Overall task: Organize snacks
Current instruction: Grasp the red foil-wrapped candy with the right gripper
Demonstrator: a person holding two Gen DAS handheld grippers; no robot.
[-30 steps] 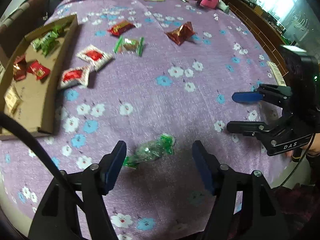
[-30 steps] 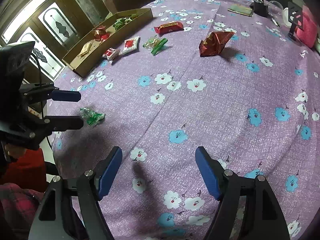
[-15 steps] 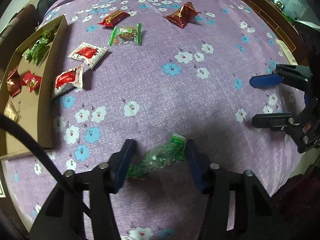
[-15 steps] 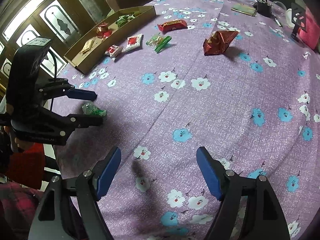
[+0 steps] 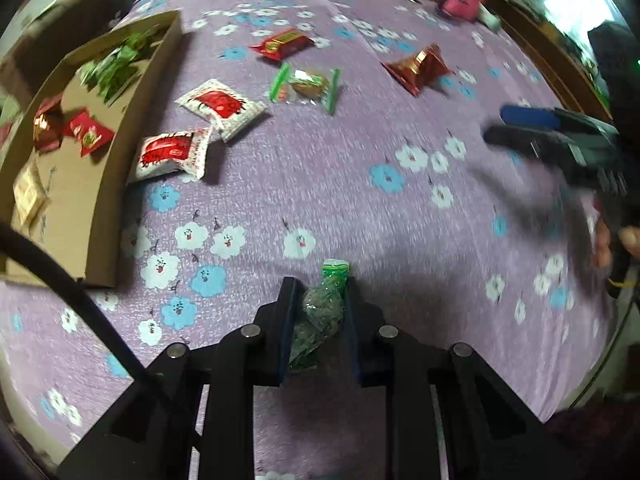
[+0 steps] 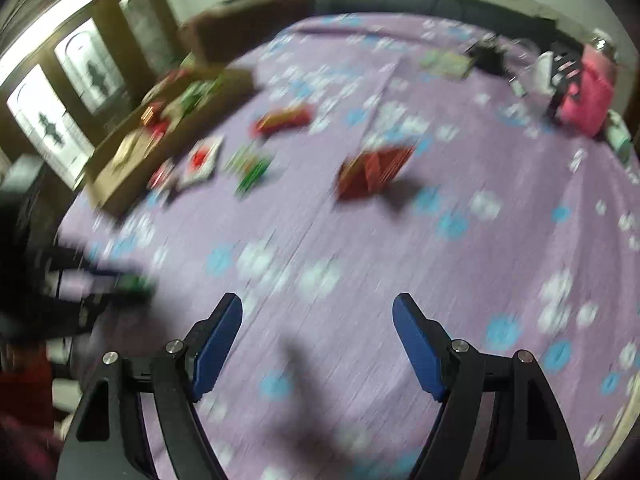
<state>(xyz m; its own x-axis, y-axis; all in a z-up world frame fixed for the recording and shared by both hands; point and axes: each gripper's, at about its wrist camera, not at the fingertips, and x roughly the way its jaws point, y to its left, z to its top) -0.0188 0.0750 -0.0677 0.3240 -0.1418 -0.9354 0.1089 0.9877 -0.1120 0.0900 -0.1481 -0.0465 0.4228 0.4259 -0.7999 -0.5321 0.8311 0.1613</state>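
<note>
the left gripper (image 5: 318, 292) is closing its jaws on a green-wrapped candy (image 5: 322, 308), and the blue pads already touch its sides. the candy sits between the fingers near the front edge of the purple flowered tablecloth (image 5: 360, 208). its long axis runs along the fingers, with one twisted green end poking out past the tips, away from the camera, and the other end back toward the gripper body.

the right gripper (image 6: 318, 322) has its jaws wide, with nothing between them, above bare cloth.

loose on the cloth: two white-and-red packets (image 5: 222, 106) lying side by side, one clear snack with green ends (image 5: 306, 86), one long red bar (image 5: 282, 44), and one dark red foil pouch (image 5: 418, 68). a cardboard tray (image 5: 104, 184) at the left edge holds several green and red snacks; their number is unclear.
</note>
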